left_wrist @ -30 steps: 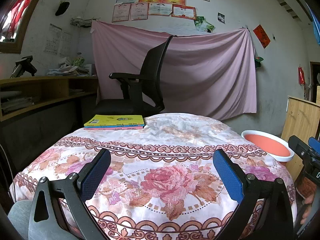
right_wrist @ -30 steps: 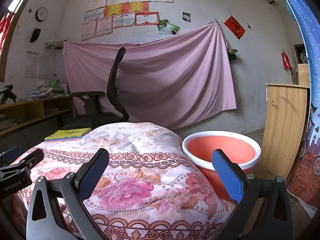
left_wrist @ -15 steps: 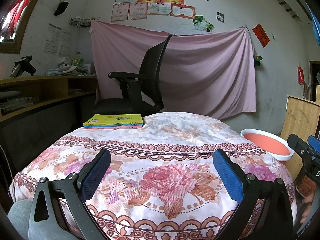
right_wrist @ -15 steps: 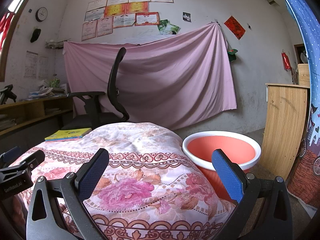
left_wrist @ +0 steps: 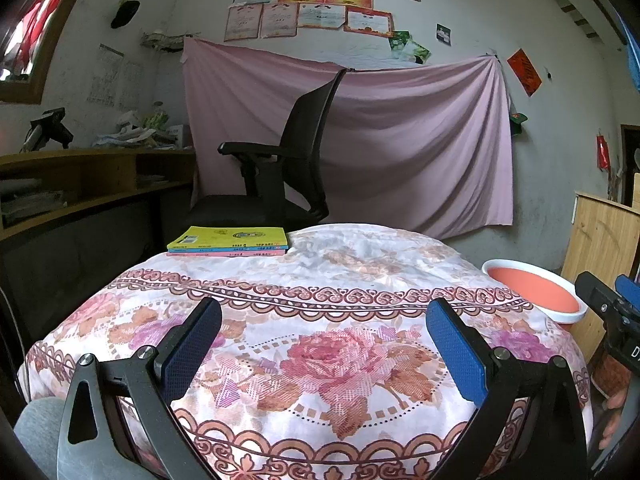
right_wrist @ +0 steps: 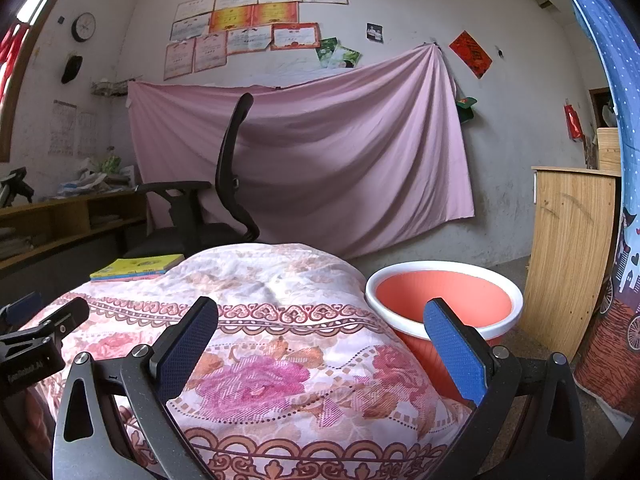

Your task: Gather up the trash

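Left gripper (left_wrist: 322, 330): jaws spread wide, holding nothing, above the floral cloth (left_wrist: 320, 360).
Right gripper (right_wrist: 320, 330): jaws spread wide, holding nothing, over the cloth's right edge.
Bin (right_wrist: 444, 300): one, red with white rim, just right of the cloth.
Books (left_wrist: 230, 241): three, stacked at the cloth's far left; spine print too small to read.
Trash: cannot tell where.
Wall certificates (left_wrist: 316, 4): text illegible.

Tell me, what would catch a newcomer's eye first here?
A rose-patterned quilt fills the foreground under both open tools. An orange basin with a white rim sits at its right edge, and a stack of books lies at its far left corner, before a black office chair.
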A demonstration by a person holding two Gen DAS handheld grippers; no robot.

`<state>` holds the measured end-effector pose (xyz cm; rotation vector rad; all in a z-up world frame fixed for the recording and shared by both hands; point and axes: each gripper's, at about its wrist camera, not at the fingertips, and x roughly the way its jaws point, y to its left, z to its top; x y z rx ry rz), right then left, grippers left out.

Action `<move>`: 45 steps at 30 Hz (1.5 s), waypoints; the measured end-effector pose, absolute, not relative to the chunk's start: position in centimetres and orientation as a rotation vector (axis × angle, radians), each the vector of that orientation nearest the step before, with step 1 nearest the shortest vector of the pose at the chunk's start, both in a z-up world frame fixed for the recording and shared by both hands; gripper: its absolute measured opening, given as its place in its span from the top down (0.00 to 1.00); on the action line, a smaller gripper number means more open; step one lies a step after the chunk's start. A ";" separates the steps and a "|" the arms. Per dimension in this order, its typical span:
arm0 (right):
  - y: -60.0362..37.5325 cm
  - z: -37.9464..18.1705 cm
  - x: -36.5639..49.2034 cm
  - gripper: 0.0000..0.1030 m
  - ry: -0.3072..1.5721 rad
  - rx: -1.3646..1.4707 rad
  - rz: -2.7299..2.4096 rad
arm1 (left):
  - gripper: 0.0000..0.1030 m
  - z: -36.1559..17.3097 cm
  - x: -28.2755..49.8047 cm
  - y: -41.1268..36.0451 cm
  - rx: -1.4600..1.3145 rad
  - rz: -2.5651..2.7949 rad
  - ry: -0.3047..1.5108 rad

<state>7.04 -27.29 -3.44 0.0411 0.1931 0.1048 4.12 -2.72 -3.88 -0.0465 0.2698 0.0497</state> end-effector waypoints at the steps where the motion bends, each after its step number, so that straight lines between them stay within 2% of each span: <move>1: -27.3 -3.4 7.0 0.00 0.193 0.041 0.105 | 0.03 -3.9 4.1 -2.7 -0.046 0.049 0.270; 45: -27.3 -3.4 7.1 0.00 0.194 0.043 0.105 | 0.03 -4.1 4.1 -3.0 -0.044 0.041 0.275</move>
